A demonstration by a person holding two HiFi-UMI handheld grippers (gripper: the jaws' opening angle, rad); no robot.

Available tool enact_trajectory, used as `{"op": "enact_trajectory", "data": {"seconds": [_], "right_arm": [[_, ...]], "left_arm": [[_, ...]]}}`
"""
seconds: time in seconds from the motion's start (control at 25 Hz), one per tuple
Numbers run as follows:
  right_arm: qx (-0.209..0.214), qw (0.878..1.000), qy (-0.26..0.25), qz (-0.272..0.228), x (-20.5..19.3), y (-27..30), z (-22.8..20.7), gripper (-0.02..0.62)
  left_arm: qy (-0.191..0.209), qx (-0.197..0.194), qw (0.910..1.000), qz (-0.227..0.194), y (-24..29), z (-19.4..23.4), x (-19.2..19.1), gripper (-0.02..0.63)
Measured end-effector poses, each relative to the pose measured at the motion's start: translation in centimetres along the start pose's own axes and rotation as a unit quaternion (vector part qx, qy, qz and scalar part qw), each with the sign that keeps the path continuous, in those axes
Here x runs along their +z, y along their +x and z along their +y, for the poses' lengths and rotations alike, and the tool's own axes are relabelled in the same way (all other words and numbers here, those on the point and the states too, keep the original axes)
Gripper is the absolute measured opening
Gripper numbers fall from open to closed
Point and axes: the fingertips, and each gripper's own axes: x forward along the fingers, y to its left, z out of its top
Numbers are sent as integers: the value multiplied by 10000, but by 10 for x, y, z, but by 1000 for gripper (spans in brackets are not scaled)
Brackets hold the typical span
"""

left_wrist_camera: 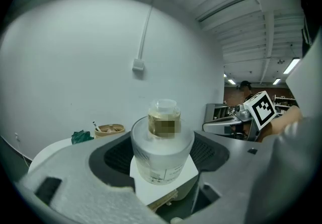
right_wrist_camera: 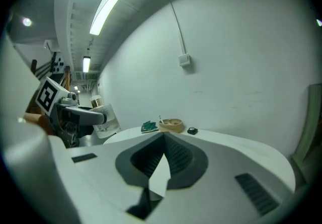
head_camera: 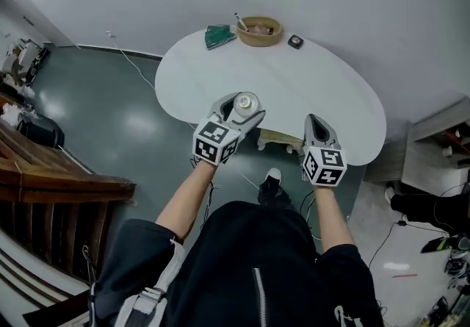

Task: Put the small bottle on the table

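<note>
The small bottle (head_camera: 246, 104) is frosted, with a clear cap and amber liquid in its neck. It stands upright between the pads of my left gripper (head_camera: 243, 108), which is shut on its wide body. In the left gripper view the bottle (left_wrist_camera: 162, 143) fills the gap of the left gripper (left_wrist_camera: 162, 160). It hangs over the near edge of the white oval table (head_camera: 308, 87). My right gripper (head_camera: 315, 123) hovers at the table's front edge, shut with nothing in it. In the right gripper view the right gripper (right_wrist_camera: 163, 143) has its pads together, and the bottle (right_wrist_camera: 104, 119) shows at the left.
At the table's far side lie a wicker bowl (head_camera: 259, 30), a green object (head_camera: 219, 36) and a small black item (head_camera: 295, 42). Wooden steps (head_camera: 51, 178) stand at the left. A cable (head_camera: 139, 68) trails on the grey floor, and shelving (head_camera: 440, 138) stands at the right.
</note>
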Motion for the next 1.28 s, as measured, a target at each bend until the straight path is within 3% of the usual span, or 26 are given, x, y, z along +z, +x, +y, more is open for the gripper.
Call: {"op": "enact_trajectory", "data": {"seconds": [0.28, 0.56, 1.0, 1.28], "right_arm": [[147, 9998, 19, 104, 26, 60, -70, 3], [176, 9991, 194, 319, 19, 103, -115, 3], [-233, 9981, 389, 421, 21, 121, -154, 3], [-532, 9954, 522, 608, 2, 117, -163, 3]], "left_arm": [[-152, 295, 9994, 21, 78, 35, 28, 336], [-144, 335, 9992, 167, 133, 51, 38, 336], [-93, -139, 9990, 415, 196, 63, 36, 336], [-100, -573, 9959, 692, 225, 54, 11, 336]]}}
